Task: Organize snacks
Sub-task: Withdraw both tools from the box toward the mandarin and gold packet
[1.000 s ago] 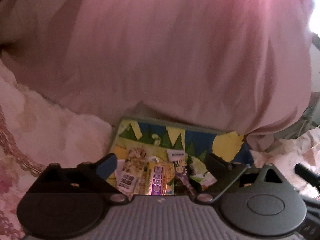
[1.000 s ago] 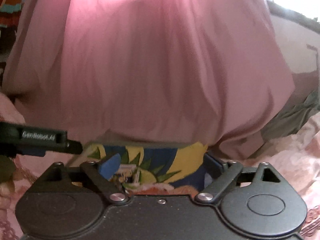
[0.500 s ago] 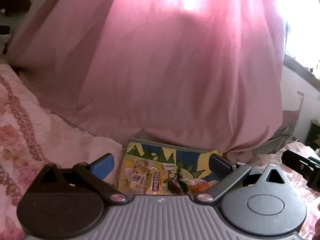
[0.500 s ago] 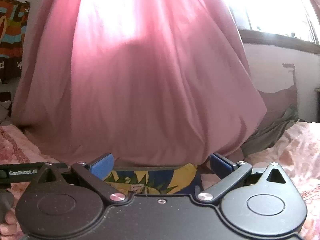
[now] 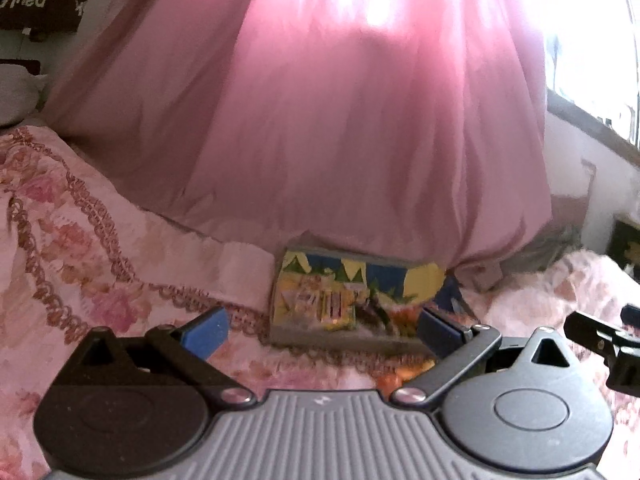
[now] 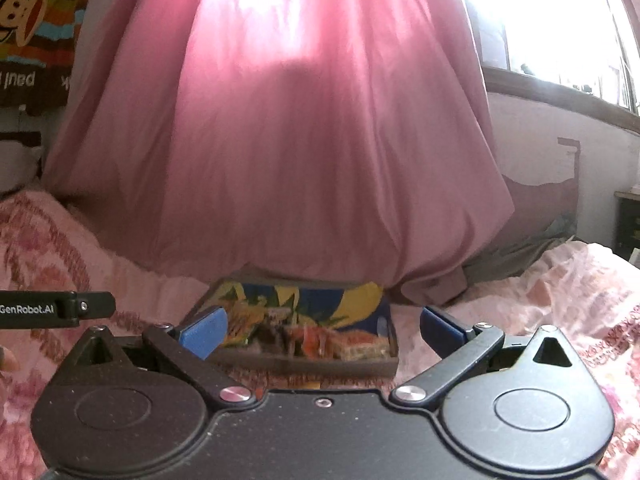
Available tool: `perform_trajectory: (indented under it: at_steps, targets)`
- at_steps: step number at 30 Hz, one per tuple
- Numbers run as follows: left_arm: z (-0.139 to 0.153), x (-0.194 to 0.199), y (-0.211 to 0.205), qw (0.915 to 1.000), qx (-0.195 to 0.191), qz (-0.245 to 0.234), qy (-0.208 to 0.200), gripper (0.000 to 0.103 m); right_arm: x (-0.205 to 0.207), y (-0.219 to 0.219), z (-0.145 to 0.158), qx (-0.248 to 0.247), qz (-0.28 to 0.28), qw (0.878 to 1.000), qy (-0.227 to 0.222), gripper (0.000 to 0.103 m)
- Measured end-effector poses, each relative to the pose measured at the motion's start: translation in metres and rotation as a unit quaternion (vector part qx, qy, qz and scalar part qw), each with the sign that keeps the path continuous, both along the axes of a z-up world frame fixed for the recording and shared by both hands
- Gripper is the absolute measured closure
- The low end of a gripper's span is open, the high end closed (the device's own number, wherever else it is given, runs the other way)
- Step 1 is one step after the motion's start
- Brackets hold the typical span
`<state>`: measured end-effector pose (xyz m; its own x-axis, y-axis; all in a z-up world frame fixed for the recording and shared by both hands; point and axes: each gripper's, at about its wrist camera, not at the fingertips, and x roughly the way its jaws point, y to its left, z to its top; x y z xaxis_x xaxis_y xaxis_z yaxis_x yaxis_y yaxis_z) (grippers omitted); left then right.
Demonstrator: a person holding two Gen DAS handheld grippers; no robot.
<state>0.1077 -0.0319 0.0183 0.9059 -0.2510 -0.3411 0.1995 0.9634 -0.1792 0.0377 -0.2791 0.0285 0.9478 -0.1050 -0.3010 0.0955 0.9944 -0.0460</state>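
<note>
A shallow tray (image 5: 340,342) with a yellow, blue and green printed inside lies on the bed, holding several snack packets (image 5: 332,306). In the right wrist view the same tray (image 6: 304,364) shows orange and yellow packets (image 6: 340,340) along its near wall. My left gripper (image 5: 322,330) stands open, pulled back from the tray, nothing between its blue pads. My right gripper (image 6: 320,330) is also wide open and holds nothing, short of the tray's near edge.
A pink curtain (image 6: 300,140) hangs down onto the bed just behind the tray. A floral pink bedspread (image 5: 80,260) lies all around. A bright window (image 6: 560,20) is at the right, a poster (image 6: 36,32) at the upper left.
Both grippers have drawn back from the tray, which now looks smaller and farther. The right gripper's jaws stand slightly wider. More curtain, bedspread and window have come into view.
</note>
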Motion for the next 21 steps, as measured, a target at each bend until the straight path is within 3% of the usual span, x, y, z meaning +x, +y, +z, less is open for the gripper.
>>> perform_trajectory:
  at_steps: [10, 16, 21]
  targets:
    - [-0.025, -0.046, 0.006, 0.9993, 0.032, -0.009, 0.017, 0.0, -0.055, 0.015, -0.014, 0.0, -0.025, 0.999, 0.034, 0.001]
    - [-0.033, -0.059, 0.014, 0.9988, 0.026, -0.003, 0.04, 0.0, -0.071, 0.018, -0.023, 0.008, -0.042, 0.997, 0.058, 0.001]
    - [-0.04, -0.065, 0.012, 0.9969, 0.052, 0.011, 0.058, 0.0, -0.072, 0.02, -0.036, 0.01, -0.053, 0.994, 0.095, 0.001]
